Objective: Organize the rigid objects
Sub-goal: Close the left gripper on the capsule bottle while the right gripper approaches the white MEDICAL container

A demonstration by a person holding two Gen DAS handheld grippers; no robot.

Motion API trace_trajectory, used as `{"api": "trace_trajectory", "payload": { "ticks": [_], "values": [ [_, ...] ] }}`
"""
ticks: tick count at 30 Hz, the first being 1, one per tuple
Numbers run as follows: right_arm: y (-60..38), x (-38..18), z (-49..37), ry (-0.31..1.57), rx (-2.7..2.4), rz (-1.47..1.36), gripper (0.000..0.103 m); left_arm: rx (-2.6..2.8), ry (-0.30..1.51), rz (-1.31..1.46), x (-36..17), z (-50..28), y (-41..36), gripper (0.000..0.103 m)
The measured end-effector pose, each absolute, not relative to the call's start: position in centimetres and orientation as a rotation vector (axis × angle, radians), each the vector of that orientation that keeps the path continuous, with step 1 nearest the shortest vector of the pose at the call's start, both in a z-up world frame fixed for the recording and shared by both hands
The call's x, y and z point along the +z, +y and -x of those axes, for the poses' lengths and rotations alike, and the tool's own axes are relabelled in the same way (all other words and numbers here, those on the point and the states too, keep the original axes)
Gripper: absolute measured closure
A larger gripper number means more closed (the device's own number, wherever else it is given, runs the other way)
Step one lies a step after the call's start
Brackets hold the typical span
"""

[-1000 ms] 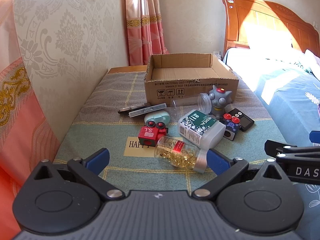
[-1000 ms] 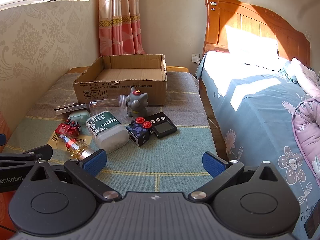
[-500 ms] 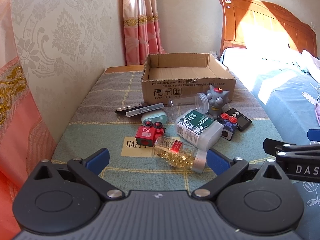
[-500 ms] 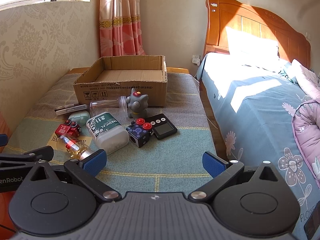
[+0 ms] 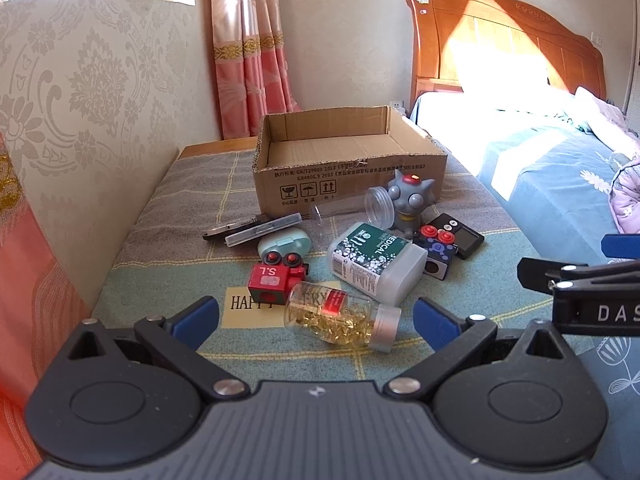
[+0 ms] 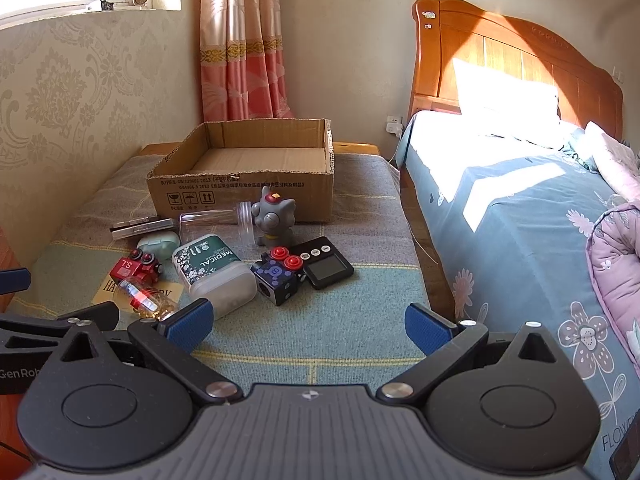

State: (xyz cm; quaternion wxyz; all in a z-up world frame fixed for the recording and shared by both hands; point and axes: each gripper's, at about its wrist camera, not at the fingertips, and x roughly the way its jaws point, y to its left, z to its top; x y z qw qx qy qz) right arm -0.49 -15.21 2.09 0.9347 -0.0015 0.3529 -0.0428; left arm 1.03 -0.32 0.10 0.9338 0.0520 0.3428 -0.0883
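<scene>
Blue floral-quilted bed with orange wooden headboard (image 6: 520, 216) fills the right side. Beside it, tabletop covered by grey-green checked cloth (image 6: 320, 320) carries everything. Open brown cardboard box (image 5: 344, 160) sits at the far end, nothing visible inside.

Clutter lies in front of the box: white plastic bottle with green "MEDICAL" label (image 5: 376, 262) on its side at the centre; clear capsule bottle with silver cap and yellow softgels (image 5: 340, 320) on its side nearest the left gripper, overlapping a yellow "HAPPY" card (image 5: 248, 304). Grey big-eyed cat figurine (image 5: 408, 202) upright close to the box front, clear empty plastic jar (image 5: 360, 210) lying just left of it. Red toy block marked "S.L" (image 5: 276, 276) beside a mint-green oval case (image 5: 284, 242). Black cube with red buttons (image 6: 280, 276) touches a flat black small-screen device (image 6: 326, 268). Clear slim case and a dark flat item (image 5: 256, 230), possibly a clip, lie at left.

Left gripper (image 5: 316, 316) open wide, blue pads empty, capsule bottle between them ahead. Right gripper (image 6: 308, 322) open too, holding nothing, above bare cloth.
</scene>
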Motion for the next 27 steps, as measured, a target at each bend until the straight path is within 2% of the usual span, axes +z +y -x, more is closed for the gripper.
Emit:
{"api": "trace_trajectory", "payload": {
  "ticks": [17, 27],
  "values": [
    [-17.7, 0.3, -1.1, 0.647, 0.105, 0.043, 0.000, -0.341, 0.814, -0.162, -4.5, -5.0, -0.4, 0.001],
    [-18.3, -6.3, -4.4, 0.813, 0.178, 0.110, 0.000, -0.368, 0.859, -0.117, -7.1, -6.6, -0.2, 0.001]
  ]
}}
